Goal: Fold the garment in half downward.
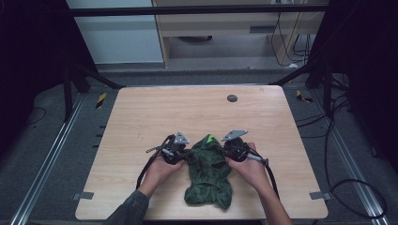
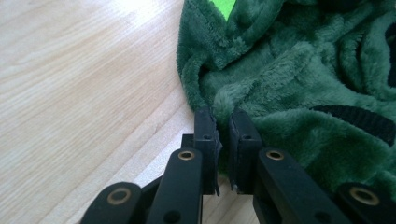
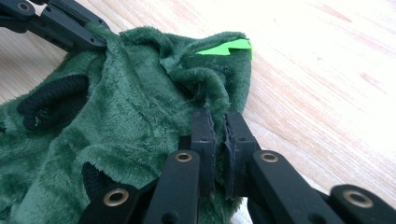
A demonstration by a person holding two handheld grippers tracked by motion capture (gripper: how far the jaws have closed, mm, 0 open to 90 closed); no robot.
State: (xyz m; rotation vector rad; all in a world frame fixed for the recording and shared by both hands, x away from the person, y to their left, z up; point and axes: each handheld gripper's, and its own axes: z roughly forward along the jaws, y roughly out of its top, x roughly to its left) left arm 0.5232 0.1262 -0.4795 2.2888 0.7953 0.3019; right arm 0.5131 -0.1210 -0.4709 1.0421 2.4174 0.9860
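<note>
Two grippers pinch our green fleece garment (image 1: 208, 171) at its far end — left gripper (image 1: 187, 153) and right gripper (image 1: 226, 151) each clamped on a fold. It lies lengthwise from the table's (image 1: 141, 112) near edge toward us — bare wood beyond, up to a dark round plug (image 1: 232, 98).

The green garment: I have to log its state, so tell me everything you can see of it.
The green garment is dark, plush fleece with black ribbed trim and a bright green patch at its far end. It lies crumpled, near the front edge of the wooden table. The left gripper and right gripper are each shut on a fold at its far end, on opposite sides.
</note>
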